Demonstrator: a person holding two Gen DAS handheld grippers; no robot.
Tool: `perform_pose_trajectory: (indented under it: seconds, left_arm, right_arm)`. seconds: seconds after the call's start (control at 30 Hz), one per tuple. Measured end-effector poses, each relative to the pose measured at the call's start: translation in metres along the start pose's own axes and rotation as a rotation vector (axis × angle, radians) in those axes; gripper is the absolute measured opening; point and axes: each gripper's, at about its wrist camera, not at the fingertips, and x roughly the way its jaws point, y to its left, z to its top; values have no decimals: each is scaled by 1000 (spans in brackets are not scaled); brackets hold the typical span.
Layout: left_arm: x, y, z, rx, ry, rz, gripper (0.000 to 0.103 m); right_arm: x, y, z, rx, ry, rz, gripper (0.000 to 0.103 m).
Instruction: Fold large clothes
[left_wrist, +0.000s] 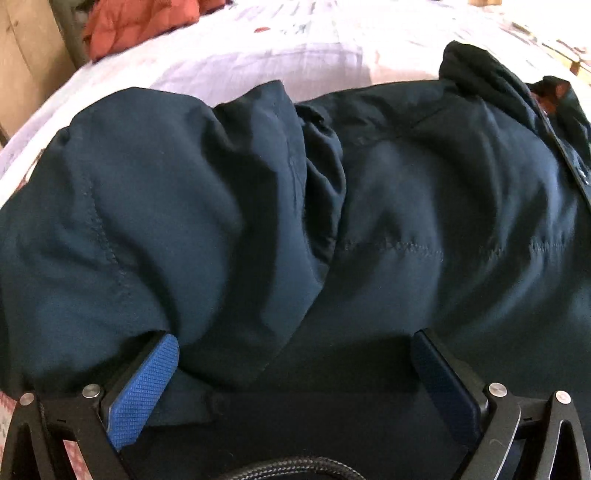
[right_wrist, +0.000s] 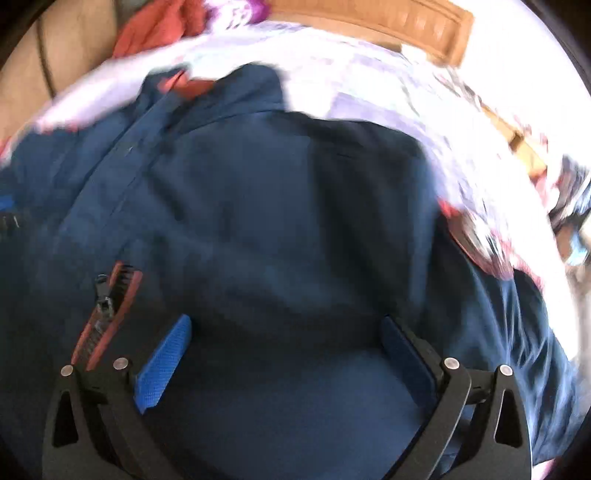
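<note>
We count one navy jacket (left_wrist: 388, 206), the only dark garment on the bed, and it fills most of both wrist views. On it we see one zipper with orange-red tape (right_wrist: 107, 314) and one slider. Behind it lies one orange-red quilted garment (left_wrist: 136, 26). One pale printed bedsheet (left_wrist: 258, 55) covers the bed, and we make out one wooden headboard (right_wrist: 373, 22). Of grippers we count two: the left gripper (left_wrist: 295, 343) and the right gripper (right_wrist: 288, 328), each with two blue-padded fingers, so four blue pads (left_wrist: 144, 391) in all.
</note>
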Motion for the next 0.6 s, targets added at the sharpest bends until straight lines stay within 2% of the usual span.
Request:
perform_pose_trajectory:
  seconds: [0.1, 0.27, 0.4, 0.43, 0.5, 0.6]
  left_arm:
    - [-2, -1, -8, 15, -28, 18, 103]
    - [-13, -10, -13, 21, -20, 29, 103]
    - [-33, -12, -36, 73, -41, 46, 103]
    - [-41, -12, -46, 83, -45, 45, 103]
    - [-47, -13, -60, 51, -4, 16, 103]
    - [-58, -12, -79, 28, 2, 8, 103]
  right_arm:
    - [-7, -35, -18, 87, -19, -44, 103]
    - [-23, -50, -48, 114, -29, -97, 103]
    - [-39, -78, -71, 232, -27, -154, 103]
    - [-44, -78, -74, 232, -26, -166, 103]
    - [-54, -65, -80, 198, -29, -161, 103]
    - [-69, -22, -101, 79, -36, -65, 103]
